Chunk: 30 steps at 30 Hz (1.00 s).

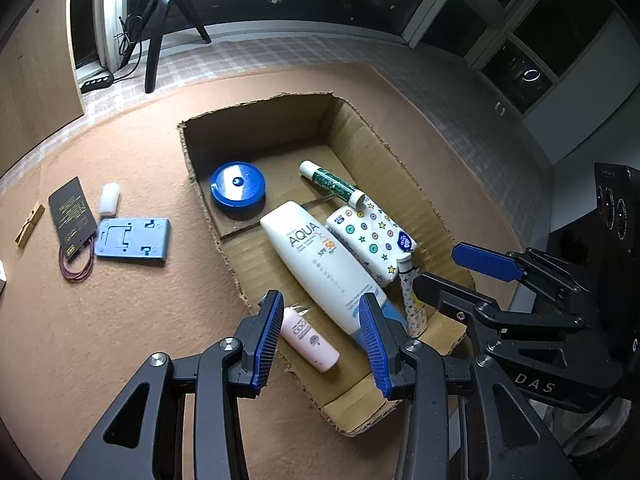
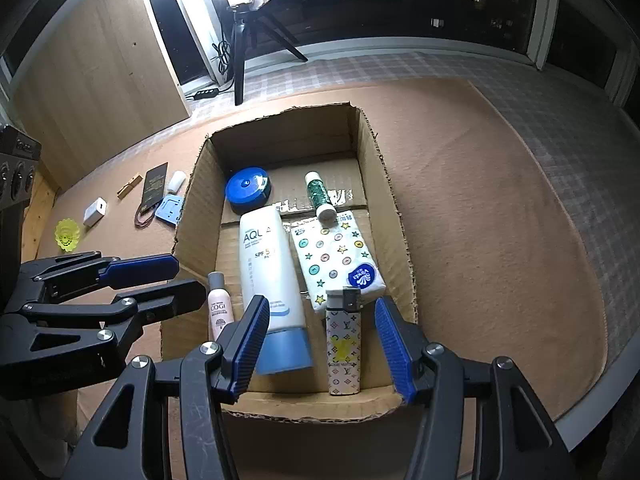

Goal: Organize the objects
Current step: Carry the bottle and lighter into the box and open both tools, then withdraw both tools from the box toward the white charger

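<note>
Tan felt-like mat serving as the work surface. Lying directly on it: an open cardboard box at centre; to the box's left, a blue plastic plate overlapping a dark card and a red elastic loop, a small white cap, a wooden clothespin, a white charger cube, and a yellow ruffled disc.
</note>
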Each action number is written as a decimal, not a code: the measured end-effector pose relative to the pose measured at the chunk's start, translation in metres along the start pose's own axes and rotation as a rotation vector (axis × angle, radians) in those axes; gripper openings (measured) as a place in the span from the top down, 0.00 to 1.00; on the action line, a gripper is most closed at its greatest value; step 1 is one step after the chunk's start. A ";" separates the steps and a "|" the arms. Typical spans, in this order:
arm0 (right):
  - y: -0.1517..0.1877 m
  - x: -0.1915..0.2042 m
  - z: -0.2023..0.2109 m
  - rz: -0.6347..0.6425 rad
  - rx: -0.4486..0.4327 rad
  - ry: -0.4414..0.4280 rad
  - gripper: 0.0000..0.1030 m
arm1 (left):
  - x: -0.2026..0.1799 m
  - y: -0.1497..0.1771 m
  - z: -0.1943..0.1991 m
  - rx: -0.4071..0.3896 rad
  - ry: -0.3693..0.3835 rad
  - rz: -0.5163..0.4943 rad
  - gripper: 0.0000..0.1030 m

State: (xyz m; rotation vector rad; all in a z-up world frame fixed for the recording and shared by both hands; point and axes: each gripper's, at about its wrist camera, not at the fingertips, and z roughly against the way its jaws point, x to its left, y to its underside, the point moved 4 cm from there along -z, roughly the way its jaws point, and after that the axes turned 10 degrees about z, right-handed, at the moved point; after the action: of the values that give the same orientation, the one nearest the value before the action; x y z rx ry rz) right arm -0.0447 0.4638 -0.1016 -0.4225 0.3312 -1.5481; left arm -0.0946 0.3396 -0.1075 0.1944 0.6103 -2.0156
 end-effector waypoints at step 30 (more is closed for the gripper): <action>-0.052 0.119 -0.022 0.130 -0.016 -0.164 0.50 | 0.184 0.031 0.078 -0.086 -0.163 0.257 0.55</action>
State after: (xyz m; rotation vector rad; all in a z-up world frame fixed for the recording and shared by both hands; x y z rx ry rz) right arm -0.1011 0.3447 -0.0901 -0.5269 0.2393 -1.3754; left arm -0.1524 0.1466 -0.1207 0.0525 0.5380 -1.7340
